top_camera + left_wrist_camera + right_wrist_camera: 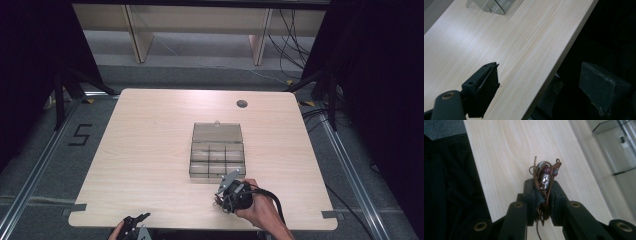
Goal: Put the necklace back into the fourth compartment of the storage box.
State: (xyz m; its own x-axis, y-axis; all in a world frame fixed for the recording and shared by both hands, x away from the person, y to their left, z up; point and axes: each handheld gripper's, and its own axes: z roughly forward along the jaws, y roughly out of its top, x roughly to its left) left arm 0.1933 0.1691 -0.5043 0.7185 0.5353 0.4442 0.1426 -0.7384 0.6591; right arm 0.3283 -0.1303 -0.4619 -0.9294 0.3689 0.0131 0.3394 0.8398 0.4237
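1. Brown cord bracelet with dark red and silvery beads point(545, 173) pinched between the two black jaws of the right gripper point(543, 187), its cord loops sticking out past the tips and a strand trailing down below them.
2. Held just above the pale wooden table point(150, 150), near its front edge and right of centre; right gripper point(222, 199) in the person's right hand point(260, 210), just in front of the clear smoky plastic compartment box point(217, 159).
3. Box open, lid point(217, 132) laid flat behind it, divided into small cells; contents too faint to tell. Corner of the box also at the top right of the right gripper view point(621, 147), apart from the bracelet.
4. Open tabletop on every side of the box: wide bare stretches to the left, to the right and behind, a narrower strip in front.
5. Left gripper point(137, 222) at the front edge, left of centre, well apart from the box; jaws spread wide, holding nothing, one over the wood and the other beyond the table's edge point(564, 57).
6. Small round dark hole point(242, 104) near the far right of the table.
7. Grey floor around, a "5" marking point(80, 135) to the left, black curtains at both sides, cables point(292, 45) at the far right, pale wooden furniture legs point(140, 35) beyond.
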